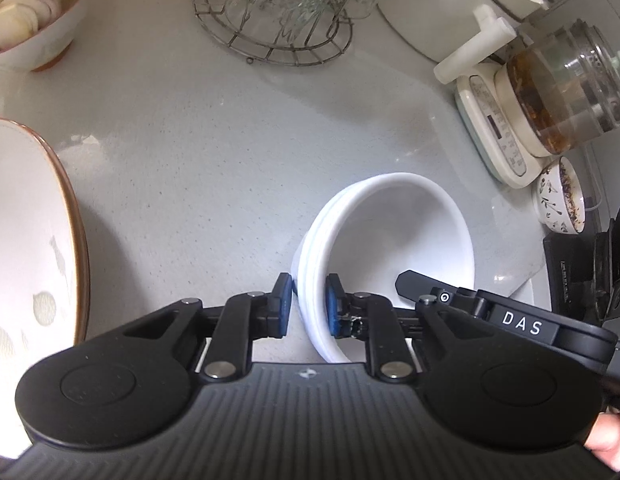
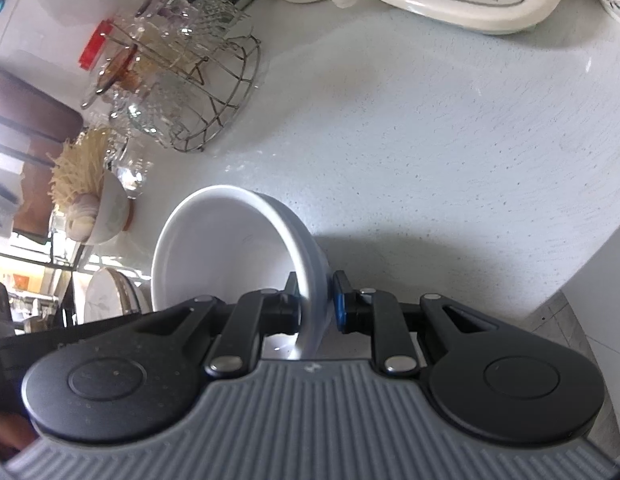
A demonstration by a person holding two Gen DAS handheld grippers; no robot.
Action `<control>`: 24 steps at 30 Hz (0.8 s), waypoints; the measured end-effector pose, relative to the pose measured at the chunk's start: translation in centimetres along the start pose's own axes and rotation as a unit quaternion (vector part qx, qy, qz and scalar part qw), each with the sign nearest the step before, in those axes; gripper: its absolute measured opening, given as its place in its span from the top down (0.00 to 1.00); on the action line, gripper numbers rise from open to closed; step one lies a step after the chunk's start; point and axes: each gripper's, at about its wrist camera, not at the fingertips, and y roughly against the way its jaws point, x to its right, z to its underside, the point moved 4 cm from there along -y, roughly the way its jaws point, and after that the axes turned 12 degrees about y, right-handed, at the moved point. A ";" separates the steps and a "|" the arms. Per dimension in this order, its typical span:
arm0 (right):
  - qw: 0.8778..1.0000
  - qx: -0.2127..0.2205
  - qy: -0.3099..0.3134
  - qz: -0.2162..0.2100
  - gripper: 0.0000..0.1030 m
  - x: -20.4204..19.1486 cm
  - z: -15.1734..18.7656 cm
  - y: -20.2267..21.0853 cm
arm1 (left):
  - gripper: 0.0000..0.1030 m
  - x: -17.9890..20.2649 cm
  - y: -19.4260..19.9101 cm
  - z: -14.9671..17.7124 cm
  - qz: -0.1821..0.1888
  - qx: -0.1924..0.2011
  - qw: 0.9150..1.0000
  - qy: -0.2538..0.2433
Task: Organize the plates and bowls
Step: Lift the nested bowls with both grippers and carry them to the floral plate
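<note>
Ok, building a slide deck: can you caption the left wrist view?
Left gripper pinches the rim of a tilted white bowl above a speckled countertop.

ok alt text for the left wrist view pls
The left gripper pinches the rim of a tilted white bowl over a pale speckled countertop. A brown-rimmed plate sits at left, a glass kettle at right.
</note>
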 end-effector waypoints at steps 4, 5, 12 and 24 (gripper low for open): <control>1.000 0.004 0.009 0.000 0.81 -0.1 -0.1 1.1 | 0.80 0.6 0.8 0.6 0.003 0.001 1.000 0.006; 1.000 0.003 0.010 0.000 0.81 0.0 -0.1 1.3 | 0.80 0.8 0.9 0.7 0.004 0.001 1.000 0.006; 0.999 0.009 0.034 -0.005 0.81 -0.6 -0.9 3.2 | 0.80 2.0 3.0 1.3 0.011 0.016 1.000 0.014; 0.998 0.032 0.050 -0.018 0.81 -4.8 -1.9 4.9 | 0.79 0.0 7.9 0.7 0.032 0.043 0.998 0.021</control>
